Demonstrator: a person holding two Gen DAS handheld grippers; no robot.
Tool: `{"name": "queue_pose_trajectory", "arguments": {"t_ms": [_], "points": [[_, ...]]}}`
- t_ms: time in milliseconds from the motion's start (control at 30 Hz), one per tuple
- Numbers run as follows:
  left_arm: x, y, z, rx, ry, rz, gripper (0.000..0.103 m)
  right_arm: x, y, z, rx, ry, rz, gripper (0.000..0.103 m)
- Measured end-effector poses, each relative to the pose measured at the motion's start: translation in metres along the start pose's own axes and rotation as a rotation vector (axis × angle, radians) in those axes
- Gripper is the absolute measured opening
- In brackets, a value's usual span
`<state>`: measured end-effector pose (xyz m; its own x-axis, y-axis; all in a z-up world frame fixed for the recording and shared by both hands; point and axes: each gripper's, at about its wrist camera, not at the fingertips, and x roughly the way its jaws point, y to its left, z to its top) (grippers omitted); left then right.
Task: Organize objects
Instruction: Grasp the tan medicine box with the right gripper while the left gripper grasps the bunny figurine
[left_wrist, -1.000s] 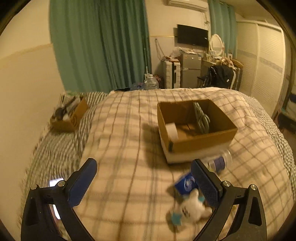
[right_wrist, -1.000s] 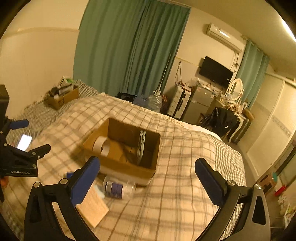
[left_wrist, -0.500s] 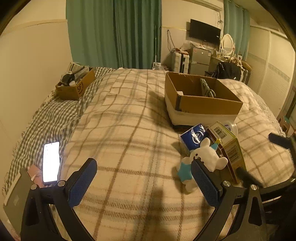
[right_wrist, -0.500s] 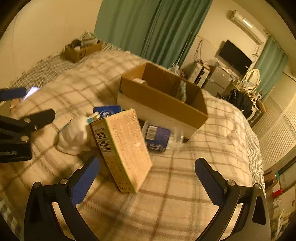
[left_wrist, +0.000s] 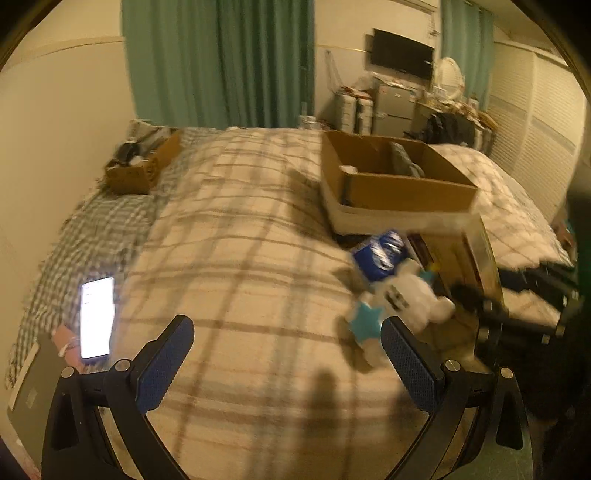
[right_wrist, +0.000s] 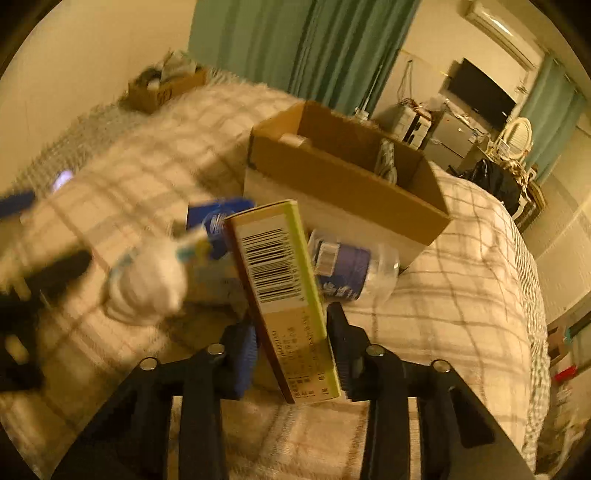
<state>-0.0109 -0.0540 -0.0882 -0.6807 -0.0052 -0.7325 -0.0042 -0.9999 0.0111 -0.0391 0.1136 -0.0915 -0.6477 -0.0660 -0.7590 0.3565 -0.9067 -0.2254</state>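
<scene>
My right gripper (right_wrist: 291, 339) is shut on a tall carton with a barcode and green edge (right_wrist: 277, 273), which stands on the plaid bed in front of the open cardboard box (right_wrist: 347, 184). The carton also shows in the left wrist view (left_wrist: 465, 254). A white plush toy with teal feet (right_wrist: 147, 284) lies left of it, a blue packet (right_wrist: 218, 218) behind, and a clear bottle with a purple label (right_wrist: 347, 269) to the right. My left gripper (left_wrist: 286, 354) is open and empty above the bed, with the plush toy (left_wrist: 402, 299) by its right finger.
A lit phone (left_wrist: 96, 317) lies at the bed's left edge beside a grey laptop (left_wrist: 29, 391). A small cardboard box of clutter (left_wrist: 142, 164) sits at the far left. Green curtains, a TV and cabinets stand beyond the bed.
My right gripper has moved in and closed on the carton, which was lying between its open fingers before. My left gripper has drifted slightly closer to the plush toy.
</scene>
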Motion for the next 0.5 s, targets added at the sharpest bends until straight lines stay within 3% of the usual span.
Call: {"name": "queue_pose_trajectory", "arguments": {"t_ms": [167, 500], "points": [[0.012, -0.027, -0.002, 0.056, 0.077, -0.095, 0.103, -0.019, -0.022, 0.005, 0.048, -0.049, 0.01, 0.029], [0.049, -0.095, 0.005, 0.208, 0.167, -0.136, 0.103, -0.041, -0.073, -0.003, 0.157, -0.088, -0.005, 0.029]]}}
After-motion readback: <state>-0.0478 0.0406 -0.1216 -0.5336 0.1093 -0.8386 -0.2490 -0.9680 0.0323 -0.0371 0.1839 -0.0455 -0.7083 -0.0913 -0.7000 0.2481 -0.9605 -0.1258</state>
